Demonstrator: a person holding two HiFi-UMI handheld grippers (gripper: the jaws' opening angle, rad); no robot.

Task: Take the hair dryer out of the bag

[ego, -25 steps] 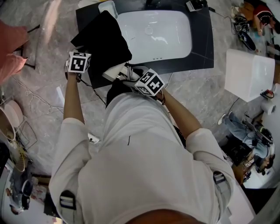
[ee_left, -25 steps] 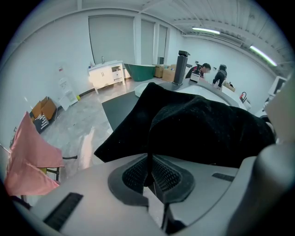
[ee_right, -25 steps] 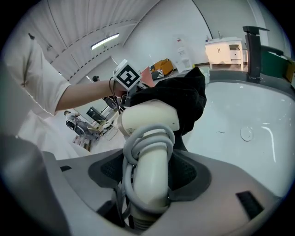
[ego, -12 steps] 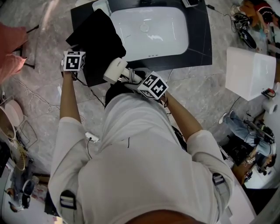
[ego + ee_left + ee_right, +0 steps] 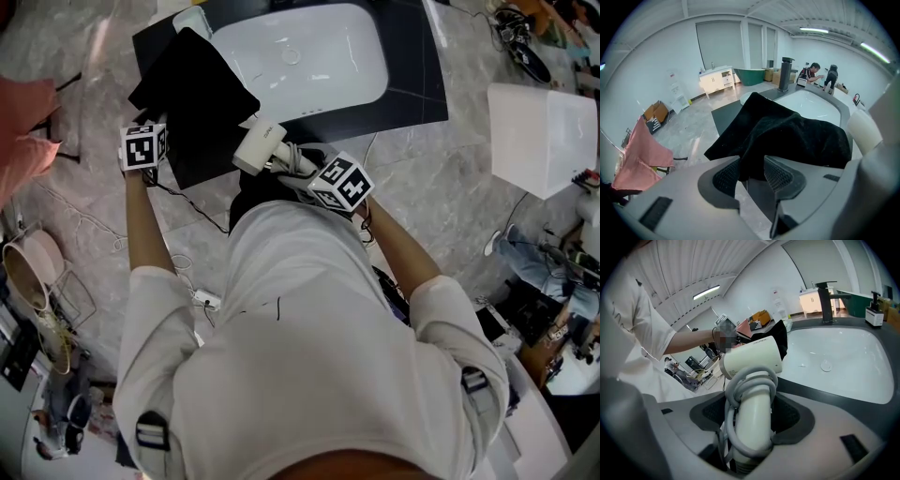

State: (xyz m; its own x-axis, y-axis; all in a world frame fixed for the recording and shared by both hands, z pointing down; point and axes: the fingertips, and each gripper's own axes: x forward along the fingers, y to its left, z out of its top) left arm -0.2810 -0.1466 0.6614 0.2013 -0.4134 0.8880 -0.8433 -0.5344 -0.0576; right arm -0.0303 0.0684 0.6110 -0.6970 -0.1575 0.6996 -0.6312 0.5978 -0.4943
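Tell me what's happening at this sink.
A person works with a gripper in each hand. The right gripper is clamped on the handle of the white plastic hair dryer, cord wound round it, and holds it outside the black fabric bag. The left gripper has just been opening. The bag's edge sits between its fingers, not pinched. The bag lies on the dark counter beside the white basin.
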